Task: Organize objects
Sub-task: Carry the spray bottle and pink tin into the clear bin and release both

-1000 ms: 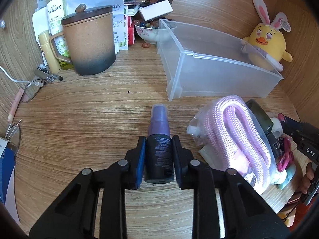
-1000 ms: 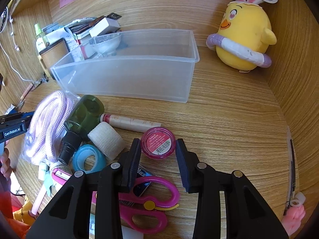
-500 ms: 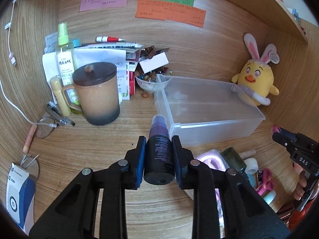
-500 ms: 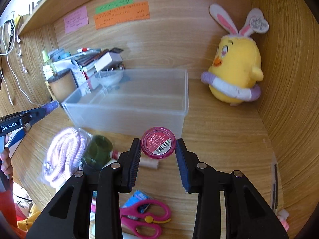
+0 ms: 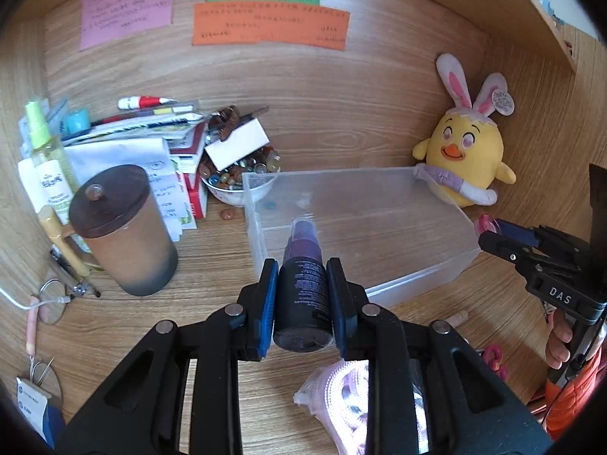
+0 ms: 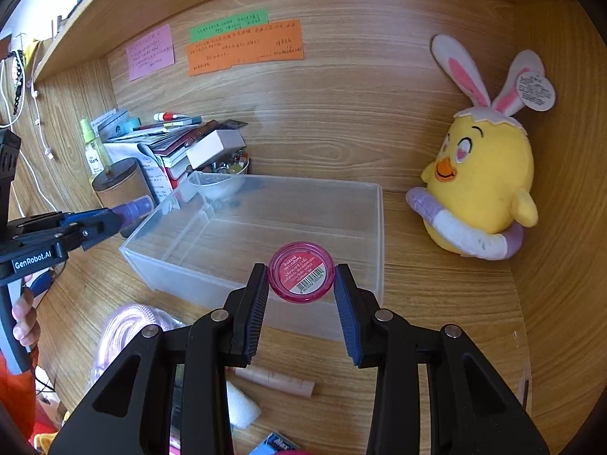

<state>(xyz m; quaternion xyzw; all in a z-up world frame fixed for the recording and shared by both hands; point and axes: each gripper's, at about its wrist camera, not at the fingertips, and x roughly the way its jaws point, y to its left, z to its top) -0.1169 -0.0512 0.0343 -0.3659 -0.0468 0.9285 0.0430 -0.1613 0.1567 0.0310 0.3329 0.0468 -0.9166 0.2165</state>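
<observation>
Currently, the left tool [image 5: 302, 295] is clamped on a dark spray bottle [image 5: 302, 295], its purple cap pointing forward over the near left corner of the clear plastic bin [image 5: 436, 265]. The right tool [image 6: 301, 292] grips a round pink jar [image 6: 301, 273] by its sides, barcode label facing the camera, held above the near wall of the bin [image 6: 159, 261]. Both items are clear of the counter [image 6: 436, 303]. A yellow plush chick [image 6: 481, 189] sits right of the bin. A lidded brown mug [image 5: 125, 231] stands left of the bin. A bagged pink rope [image 5: 341, 398] lies in front of the bin.
</observation>
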